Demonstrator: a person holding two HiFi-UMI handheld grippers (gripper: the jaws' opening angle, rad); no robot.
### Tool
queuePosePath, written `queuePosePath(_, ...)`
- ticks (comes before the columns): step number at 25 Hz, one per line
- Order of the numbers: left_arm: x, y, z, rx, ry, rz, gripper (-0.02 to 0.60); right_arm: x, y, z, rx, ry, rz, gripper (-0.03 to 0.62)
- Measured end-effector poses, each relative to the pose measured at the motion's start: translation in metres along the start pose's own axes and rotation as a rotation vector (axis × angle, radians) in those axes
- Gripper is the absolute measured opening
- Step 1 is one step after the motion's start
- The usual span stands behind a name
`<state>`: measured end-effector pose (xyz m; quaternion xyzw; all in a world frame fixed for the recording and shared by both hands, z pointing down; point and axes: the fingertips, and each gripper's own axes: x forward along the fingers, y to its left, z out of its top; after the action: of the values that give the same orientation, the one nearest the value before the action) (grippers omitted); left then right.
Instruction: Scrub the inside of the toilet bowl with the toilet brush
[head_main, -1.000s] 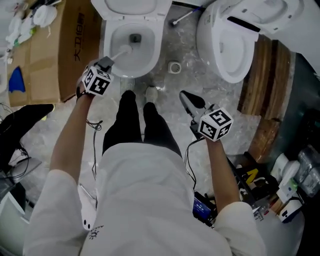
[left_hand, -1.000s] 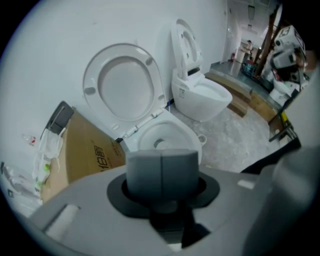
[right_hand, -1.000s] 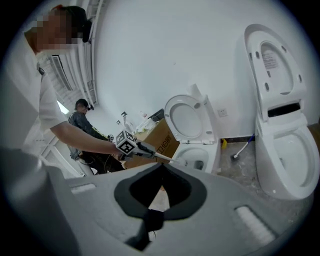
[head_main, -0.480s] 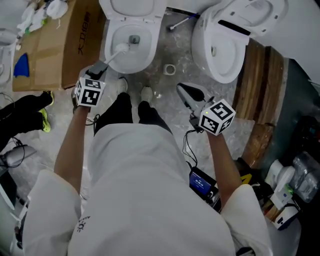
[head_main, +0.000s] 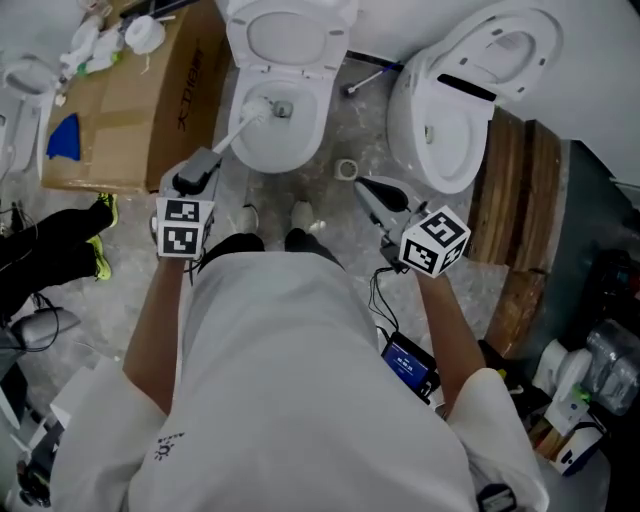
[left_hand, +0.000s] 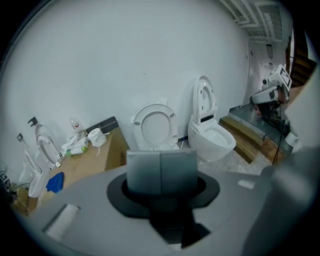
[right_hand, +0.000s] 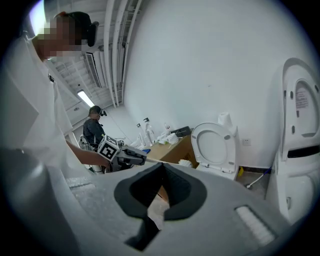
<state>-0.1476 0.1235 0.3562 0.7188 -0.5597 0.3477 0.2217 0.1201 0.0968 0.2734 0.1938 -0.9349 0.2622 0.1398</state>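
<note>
White toilet brush (head_main: 241, 123), pinched by left gripper (head_main: 211, 154) fingers, crosses the toilet bowl (head_main: 303, 153) rim; right gripper (head_main: 367, 189) fingers pressed together.

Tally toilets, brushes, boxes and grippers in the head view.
Toilets: 2, centre toilet, right toilet (left-edge white shape unclear)
Toilet brush: 1
Cardboard box: 1
Grippers: 2, left gripper, right gripper
Total: 6

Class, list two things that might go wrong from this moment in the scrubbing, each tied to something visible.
1. The left gripper holds the toilet brush only by the end of its long handle, so scrubbing pressure may twist it loose.
2. The brush head lies inside the toilet bowl, and the shoes stand close to its base, so splashes could reach them.
</note>
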Motion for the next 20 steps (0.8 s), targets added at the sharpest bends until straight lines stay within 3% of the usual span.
queuePosePath(4,-0.03,0.023,0.003,-0.051,-0.072,-0.015,0.15,0.02,0.022,0.017,-0.036,-0.011,-0.007,0.0)
queuePosePath(13,-0.077,0.053,0.017,-0.051,-0.176,-0.033,0.152,0.03,0.066,0.052,-0.079,-0.073,-0.064,0.0)
queuePosePath(20,-0.079,0.062,0.012,-0.036,-0.175,-0.054,0.152,0.029,0.057,0.065,-0.066,-0.118,-0.152,0.0)
